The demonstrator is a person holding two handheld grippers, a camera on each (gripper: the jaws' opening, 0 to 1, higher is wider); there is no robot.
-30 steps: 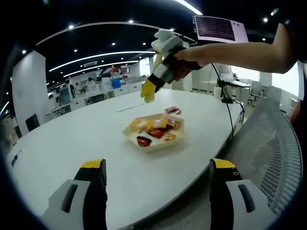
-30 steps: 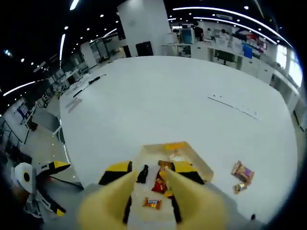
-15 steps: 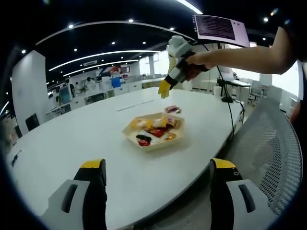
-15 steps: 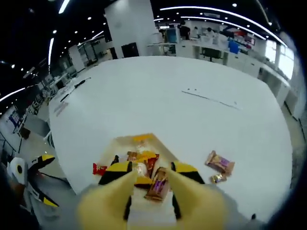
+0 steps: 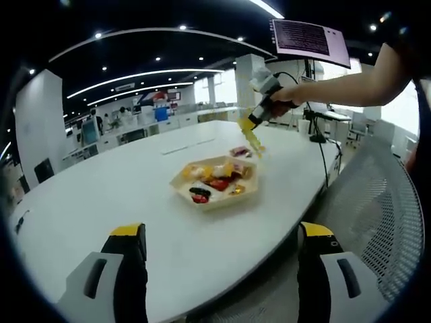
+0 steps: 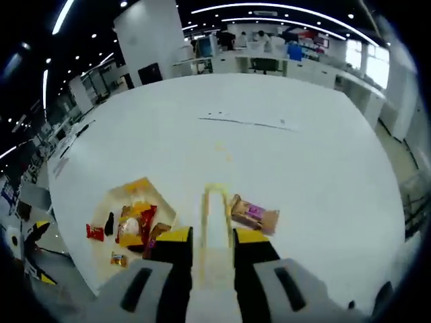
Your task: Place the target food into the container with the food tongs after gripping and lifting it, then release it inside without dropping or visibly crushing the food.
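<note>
White table (image 6: 283, 168) now shows the right gripper's tongs (image 6: 214, 202) moved off the tray (image 6: 138, 188), clenched empty beside a wrapped snack (image 6: 252, 214).

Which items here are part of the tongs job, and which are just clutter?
Job:
- food tongs, held in the right gripper
- wrapped snack on the table beside the tong tips
- container with snacks in it

Lying about:
- mesh chair
- wall screen
- left gripper, open, idle

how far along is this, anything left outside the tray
Done: several wrapped snacks lie in the tray. In hand: the right gripper holds yellow food tongs, aimed beside a wrapped snack bar on the table. Left: grip, lift, release it inside.
</note>
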